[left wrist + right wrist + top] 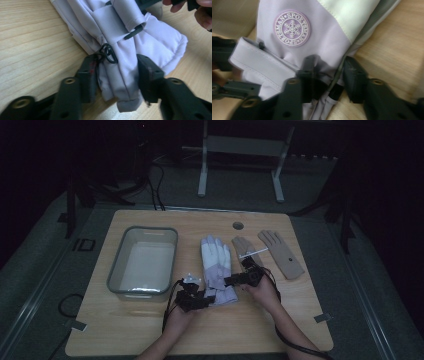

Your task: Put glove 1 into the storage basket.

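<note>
While on table, lilac glove point(218, 270) between tongs point(116, 72).

We see both grippers at white/lilac ski glove point(218, 267) cuff: left gripper point(192, 297) & right gripper point(243, 279). Clear bin point(143, 262) left, tan gloves point(280, 253) right, on wooden table point(125, 330).

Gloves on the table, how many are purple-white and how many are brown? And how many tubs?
Purple-and-white ski gloves: 1
Brown gloves: 2
Clear plastic tubs: 1
Total: 4 things. The left gripper and the right gripper each have their jaws around the cuff end of the ski glove.
</note>
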A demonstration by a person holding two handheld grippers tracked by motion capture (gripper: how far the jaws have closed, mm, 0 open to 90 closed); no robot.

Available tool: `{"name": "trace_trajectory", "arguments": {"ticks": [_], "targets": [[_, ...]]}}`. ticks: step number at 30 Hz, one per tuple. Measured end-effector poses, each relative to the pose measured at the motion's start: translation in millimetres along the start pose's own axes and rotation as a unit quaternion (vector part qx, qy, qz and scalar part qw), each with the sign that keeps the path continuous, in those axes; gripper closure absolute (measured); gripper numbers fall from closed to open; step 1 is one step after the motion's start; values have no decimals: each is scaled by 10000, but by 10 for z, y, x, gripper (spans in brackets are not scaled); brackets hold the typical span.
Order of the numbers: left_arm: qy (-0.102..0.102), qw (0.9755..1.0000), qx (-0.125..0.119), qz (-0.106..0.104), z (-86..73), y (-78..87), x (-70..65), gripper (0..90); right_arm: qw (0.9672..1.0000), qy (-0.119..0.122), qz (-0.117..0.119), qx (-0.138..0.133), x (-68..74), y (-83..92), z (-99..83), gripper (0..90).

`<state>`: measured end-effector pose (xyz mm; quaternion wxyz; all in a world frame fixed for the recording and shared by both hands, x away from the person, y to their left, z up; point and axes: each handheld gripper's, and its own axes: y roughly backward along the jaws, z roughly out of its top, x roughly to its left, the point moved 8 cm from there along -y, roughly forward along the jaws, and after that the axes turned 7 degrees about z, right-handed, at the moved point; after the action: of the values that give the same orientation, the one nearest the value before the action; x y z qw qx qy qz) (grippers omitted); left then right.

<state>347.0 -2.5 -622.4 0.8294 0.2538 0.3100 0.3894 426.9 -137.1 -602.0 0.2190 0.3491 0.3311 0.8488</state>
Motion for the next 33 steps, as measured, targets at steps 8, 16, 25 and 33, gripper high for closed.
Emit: {"name": "trace_trajectory", "arguments": {"ticks": [8, 16, 25, 33], "targets": [[-52, 10000, 60, -56, 86, 61, -34, 716, 9991, 178, -358, -147, 74, 66, 41, 782], [-180, 9998, -76, -28, 269, 209, -63, 723, 9979, 319, -431, -371, 180, 233, 181, 792], [-357, 9993, -148, 2, 499, 463, -50, 723, 9959, 470, -418, -647, 365, 417, 412, 794], [-529, 9983, -181, 139, 655, 704, 36, 723, 9942, 654, -353, -773, 560, 486, 638, 795]]}}
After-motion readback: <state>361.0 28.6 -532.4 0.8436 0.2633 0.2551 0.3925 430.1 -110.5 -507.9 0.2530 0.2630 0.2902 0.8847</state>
